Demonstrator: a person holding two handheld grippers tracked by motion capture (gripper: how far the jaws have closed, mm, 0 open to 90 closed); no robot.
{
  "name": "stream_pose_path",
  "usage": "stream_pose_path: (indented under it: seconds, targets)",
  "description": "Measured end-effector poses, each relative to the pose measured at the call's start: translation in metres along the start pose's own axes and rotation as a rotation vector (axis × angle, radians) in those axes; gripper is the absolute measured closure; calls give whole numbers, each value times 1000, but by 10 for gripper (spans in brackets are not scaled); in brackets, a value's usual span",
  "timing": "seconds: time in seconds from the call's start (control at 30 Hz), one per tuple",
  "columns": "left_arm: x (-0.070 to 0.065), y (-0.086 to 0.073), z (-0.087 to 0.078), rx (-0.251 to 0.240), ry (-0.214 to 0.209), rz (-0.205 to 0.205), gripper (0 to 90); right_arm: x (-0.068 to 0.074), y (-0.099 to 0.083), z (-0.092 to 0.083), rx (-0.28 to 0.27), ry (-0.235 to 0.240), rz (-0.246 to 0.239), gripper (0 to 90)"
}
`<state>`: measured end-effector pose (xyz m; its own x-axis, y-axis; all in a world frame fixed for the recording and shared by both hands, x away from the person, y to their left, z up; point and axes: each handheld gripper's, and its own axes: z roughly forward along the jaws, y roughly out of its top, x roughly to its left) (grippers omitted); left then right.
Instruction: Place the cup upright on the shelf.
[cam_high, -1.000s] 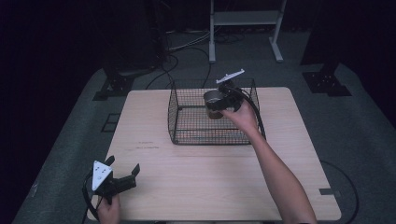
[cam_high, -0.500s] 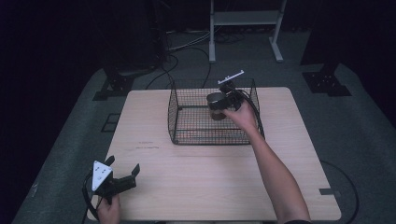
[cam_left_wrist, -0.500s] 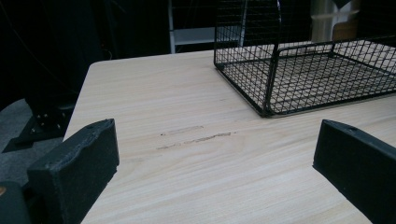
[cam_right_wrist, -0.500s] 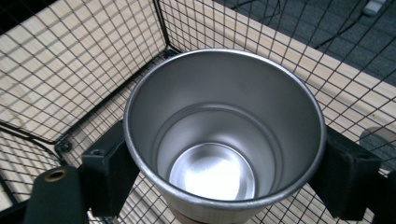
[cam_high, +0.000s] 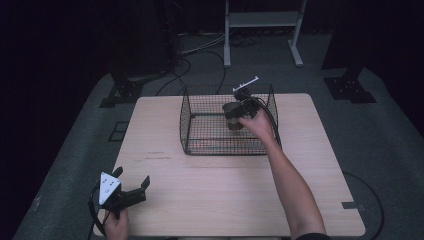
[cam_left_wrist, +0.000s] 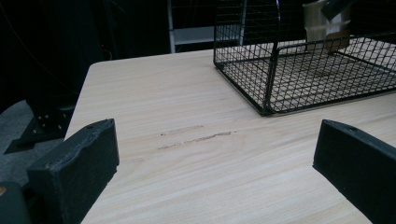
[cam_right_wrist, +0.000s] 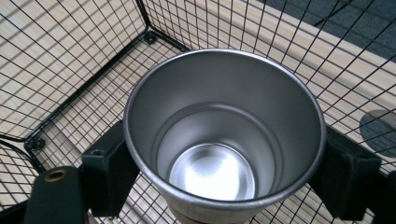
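lowering a steel cup into the wire basket

the right tool (cam_high: 235, 111) is clamped on a plain round stainless-steel cup (cam_right_wrist: 224, 140), one black jaw on each side of its wall just under the rim, and holds it upright and empty inside the black wire-mesh basket (cam_high: 200, 142) at the far middle of the pale wooden surface (cam_high: 225, 190). from the left tool view the cup (cam_left_wrist: 324, 25) looks to hang clear of the mesh floor, so the step in hand is most likely the set-down. the next move calls for a straight descent until the base meets the mesh, away from the right wall, then letting go. the left tool (cam_high: 131, 192) rests at the near left corner with its jaws wide apart, holding nothing.
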<state>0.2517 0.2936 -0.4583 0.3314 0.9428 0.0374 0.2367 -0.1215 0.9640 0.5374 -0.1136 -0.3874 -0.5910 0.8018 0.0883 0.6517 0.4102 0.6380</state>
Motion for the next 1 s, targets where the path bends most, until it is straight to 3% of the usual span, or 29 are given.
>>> stream_pose_path:
  seconds: [0.63,1.0]
  targets:
    - [1,0,-1,0,3,-1,0,0,-5,25,109,-14,-10,175]
    - [1,1,-1,-3,6,-4,0,-1,-8,24,114,-6,-14,169]
